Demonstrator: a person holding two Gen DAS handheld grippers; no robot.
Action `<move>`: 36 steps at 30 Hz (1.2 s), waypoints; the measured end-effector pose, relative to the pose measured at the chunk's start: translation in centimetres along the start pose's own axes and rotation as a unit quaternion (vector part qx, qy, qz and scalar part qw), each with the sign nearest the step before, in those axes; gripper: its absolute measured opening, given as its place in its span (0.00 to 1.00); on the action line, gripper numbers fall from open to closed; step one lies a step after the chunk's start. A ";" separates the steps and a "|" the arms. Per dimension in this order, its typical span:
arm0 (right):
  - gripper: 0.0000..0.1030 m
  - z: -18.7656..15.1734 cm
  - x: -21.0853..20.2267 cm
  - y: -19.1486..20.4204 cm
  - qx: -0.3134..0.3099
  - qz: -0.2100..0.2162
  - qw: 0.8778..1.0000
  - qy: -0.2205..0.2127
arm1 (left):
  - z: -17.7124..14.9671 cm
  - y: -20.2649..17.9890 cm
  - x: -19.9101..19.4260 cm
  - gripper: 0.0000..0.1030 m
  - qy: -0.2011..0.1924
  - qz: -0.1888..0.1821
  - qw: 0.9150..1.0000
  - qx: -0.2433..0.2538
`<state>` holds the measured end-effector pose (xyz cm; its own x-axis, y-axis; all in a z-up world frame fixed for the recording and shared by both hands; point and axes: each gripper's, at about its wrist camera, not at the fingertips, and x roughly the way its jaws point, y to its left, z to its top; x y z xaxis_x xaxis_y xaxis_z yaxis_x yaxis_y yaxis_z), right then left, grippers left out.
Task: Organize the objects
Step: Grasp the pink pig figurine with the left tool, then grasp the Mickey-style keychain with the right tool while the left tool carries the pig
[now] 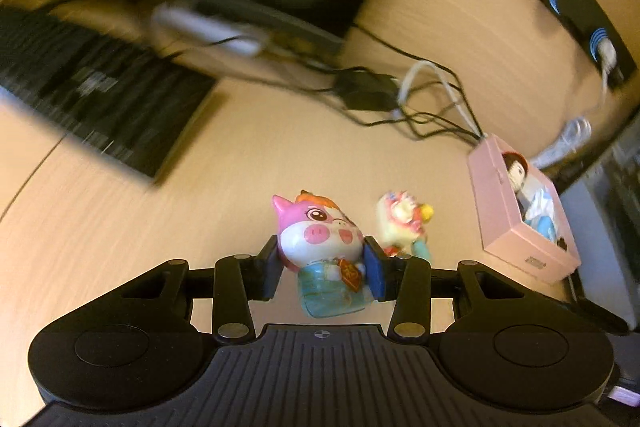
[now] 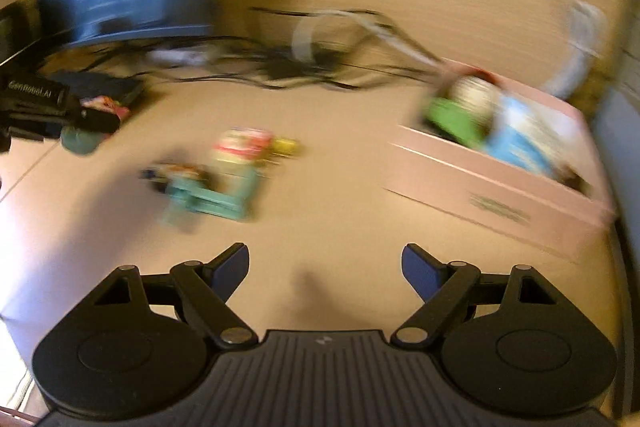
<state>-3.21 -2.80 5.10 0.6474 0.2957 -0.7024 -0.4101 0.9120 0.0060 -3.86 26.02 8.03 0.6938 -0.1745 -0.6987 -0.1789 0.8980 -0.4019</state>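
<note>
Left claw (image 1: 324, 269): clamped on the pig figurine (image 1: 320, 247), blue pads pressing its sides at about neck height, head above the pads, teal body below.
Right claw (image 2: 325, 269): spread wide, nothing between the fingers, bare table (image 2: 340, 219) beneath.
Pig figurine, place: carried in the left claw above the table, clear of the surface as far as can be judged.
Second figurine (image 1: 404, 223): yellow and pink, on the table just beside the held one, between it and the pink box (image 1: 516, 227); blurred in both views.
Pink box, place: open-topped, at the right end of the table; a doll (image 1: 520, 175) and blue items already inside, exact contents unclear.
Handling, judged: hard, glossy, likely hollow plastic; light; rounded head apt to slip; stiff enough for a firm squeeze; small painted parts possibly chip-prone.
Hold point, judged: narrow waist or neck under the wide head, as now, so the head cannot slide down through the pads.
Count: two claws; one pink box; one figurine held; at least one loose on the table, the right view hinting at another low shape beside it, too smeared to confirm.
Other: keyboard (image 1: 92, 99) and tangled cables (image 1: 400, 99) farther back.
</note>
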 end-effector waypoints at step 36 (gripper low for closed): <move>0.62 3.8 -3.5 5.3 0.025 -0.001 0.996 -0.088 | -5.3 -6.5 1.0 0.45 0.132 -0.119 0.974 0.143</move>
<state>-5.17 2.06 10.25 0.7529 0.3348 -0.5666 -0.3786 0.9245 0.0431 -5.71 17.83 6.76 0.4808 -0.4555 -0.7492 0.1932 0.8885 -0.4162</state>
